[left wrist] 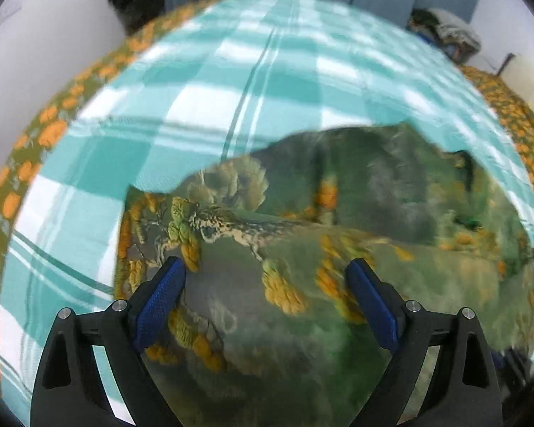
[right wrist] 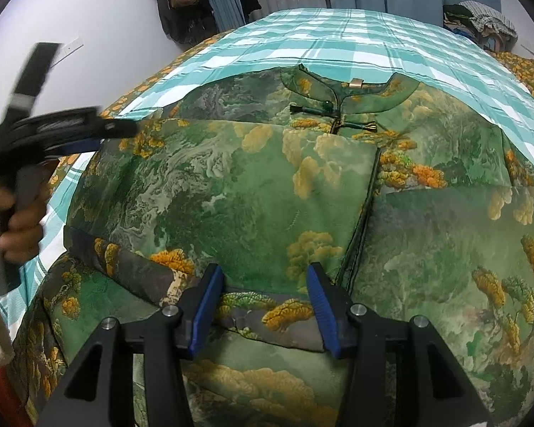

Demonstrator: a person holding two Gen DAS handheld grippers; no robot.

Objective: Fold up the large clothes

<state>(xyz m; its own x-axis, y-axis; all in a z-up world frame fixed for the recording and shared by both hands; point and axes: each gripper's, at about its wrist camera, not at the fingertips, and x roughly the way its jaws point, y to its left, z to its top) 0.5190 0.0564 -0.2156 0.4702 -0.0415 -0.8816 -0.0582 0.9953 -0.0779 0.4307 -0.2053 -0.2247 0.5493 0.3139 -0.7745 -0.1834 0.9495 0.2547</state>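
A green garment (right wrist: pixel 252 185) printed with landscape and orange trees lies spread on the bed. Its collar (right wrist: pixel 349 96) is at the far end and one side is folded inward. My right gripper (right wrist: pixel 264 268) hovers over the near part, jaws half apart. A dark folded hem band (right wrist: pixel 267 315) runs beneath and between the pads, which do not visibly press on it. My left gripper (left wrist: pixel 266 263) stands wide open above the garment's (left wrist: pixel 338 213) left part, nothing between its fingers. It shows blurred as the left gripper (right wrist: pixel 119 131) at the cloth's left edge, held by a hand (right wrist: pixel 21 220).
A teal and white checked sheet (right wrist: pixel 373 39) covers the bed over an orange floral cover (left wrist: pixel 50 131) along the edges. A pile of clothes (right wrist: pixel 480 21) sits at the back right. Dark clothes (right wrist: pixel 181 3) hang on the wall at back left, beside blue curtains.
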